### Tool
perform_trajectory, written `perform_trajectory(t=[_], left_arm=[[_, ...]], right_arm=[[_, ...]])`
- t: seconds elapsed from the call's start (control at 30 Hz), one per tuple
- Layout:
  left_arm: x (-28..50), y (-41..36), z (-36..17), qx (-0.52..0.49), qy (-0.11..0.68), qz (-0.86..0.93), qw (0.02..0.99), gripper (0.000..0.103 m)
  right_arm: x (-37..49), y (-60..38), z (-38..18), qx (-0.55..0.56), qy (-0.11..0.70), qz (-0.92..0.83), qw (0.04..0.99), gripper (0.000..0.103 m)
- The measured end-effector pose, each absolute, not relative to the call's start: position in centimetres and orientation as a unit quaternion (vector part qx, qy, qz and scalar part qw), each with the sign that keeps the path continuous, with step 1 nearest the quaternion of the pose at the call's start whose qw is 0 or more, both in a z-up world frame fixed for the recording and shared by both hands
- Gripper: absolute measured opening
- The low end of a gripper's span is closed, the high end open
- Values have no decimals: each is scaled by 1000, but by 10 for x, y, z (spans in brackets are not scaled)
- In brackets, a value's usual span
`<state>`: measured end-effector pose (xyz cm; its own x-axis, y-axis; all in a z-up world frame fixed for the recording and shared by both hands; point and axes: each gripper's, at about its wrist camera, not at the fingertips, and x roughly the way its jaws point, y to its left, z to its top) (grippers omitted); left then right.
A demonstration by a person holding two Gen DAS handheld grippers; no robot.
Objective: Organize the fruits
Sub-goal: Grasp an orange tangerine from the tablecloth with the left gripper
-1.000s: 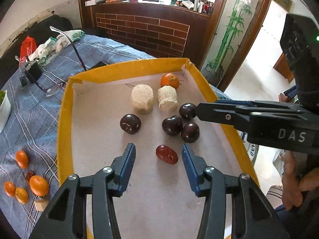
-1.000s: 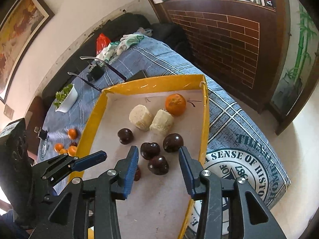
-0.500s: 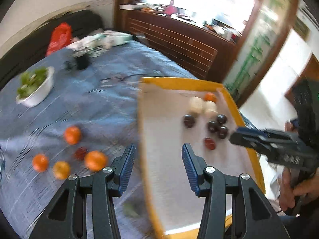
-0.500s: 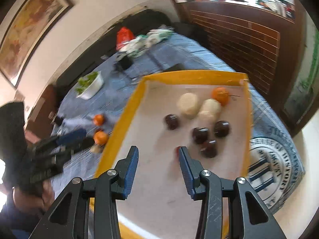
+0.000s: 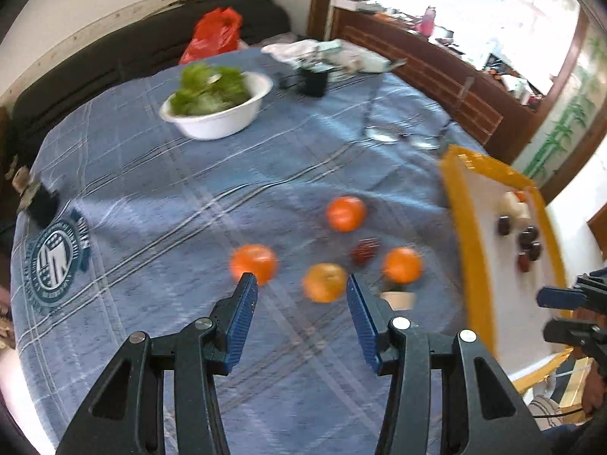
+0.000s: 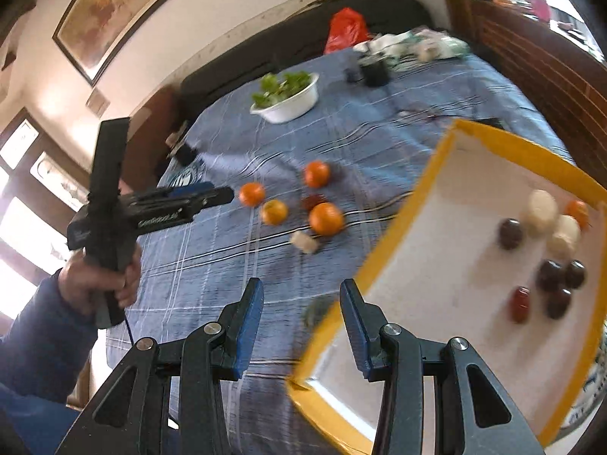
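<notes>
While my left gripper hung over the blue tablecloth, its jaws stood partly apart w/ nothing between the pads. The loose fruit lay just past the tips: four mandarins, the yellowish one nearest, plus a dark red date and a pale cut chunk to the right. My right gripper was likewise part-open and empty, above the near-left rim of the yellow tray, which already held dark plums, pale chunks, a date and one mandarin. I judged the mandarins light, round, soft-skinned, prone to roll, so I'd pinch across the widest part, gently. Frames were blurred; the date looked small and slick, needing a centred grip.
</notes>
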<state>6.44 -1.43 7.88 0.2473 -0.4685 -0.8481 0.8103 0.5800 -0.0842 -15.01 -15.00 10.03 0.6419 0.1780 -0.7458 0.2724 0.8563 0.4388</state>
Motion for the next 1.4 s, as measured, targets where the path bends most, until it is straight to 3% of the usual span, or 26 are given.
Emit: perform_trajectory(t=[0.73, 0.93, 1.4], left_arm=[[116, -30, 20, 183, 489, -402, 752, 47], [118, -33, 11, 177, 483, -391, 763, 36], [71, 52, 10, 120, 497, -357, 782, 36]], right_arm=[[-134, -139, 96, 255, 452, -37, 854, 46], [-134, -138, 95, 257, 455, -38, 852, 46], [-69, -105, 90, 196, 473, 13, 859, 46]])
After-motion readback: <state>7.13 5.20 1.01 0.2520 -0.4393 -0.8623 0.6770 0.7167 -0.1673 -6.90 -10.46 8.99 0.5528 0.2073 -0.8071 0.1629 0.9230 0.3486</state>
